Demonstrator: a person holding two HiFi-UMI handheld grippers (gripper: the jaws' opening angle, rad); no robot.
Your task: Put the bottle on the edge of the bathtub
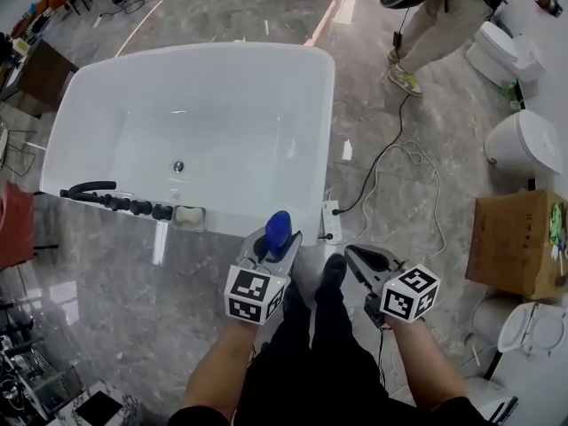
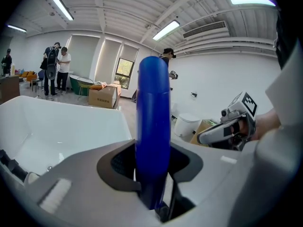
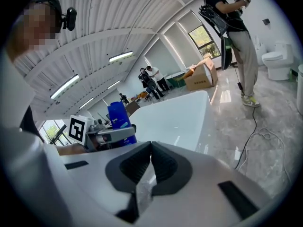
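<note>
Left gripper was clamped on the bottle. That's a smooth, glossy, deep-blue plastic thing w/ a rounded top, standing upright between the dark ribbed pads. The pads were spread fairly wide around its body. From the right gripper view you could see a flat face w/ white print on it, too small to read.

In the head view the bottle sat right at the near rim of the bathtub, close to the right-hand corner. Couldn't tell if it touched the rim.

The tub itself was a glossy white freestanding one, a rounded rectangle w/ a thin rolled edge and a small round metal drain in the bottom. A matte black faucet w/ knobs stood along the near left edge.

Right gripper hung just beside the left one over the floor. Its jaws were pressed together w/ nothing between them, and the grey shell looked smooth and matte.

The floor was polished grey marble-look tile, pretty reflective. A white power strip lay by the tub corner w/ a black cable snaking off. A brown cardboard box sat off to the right, near some white ceramic toilets.
</note>
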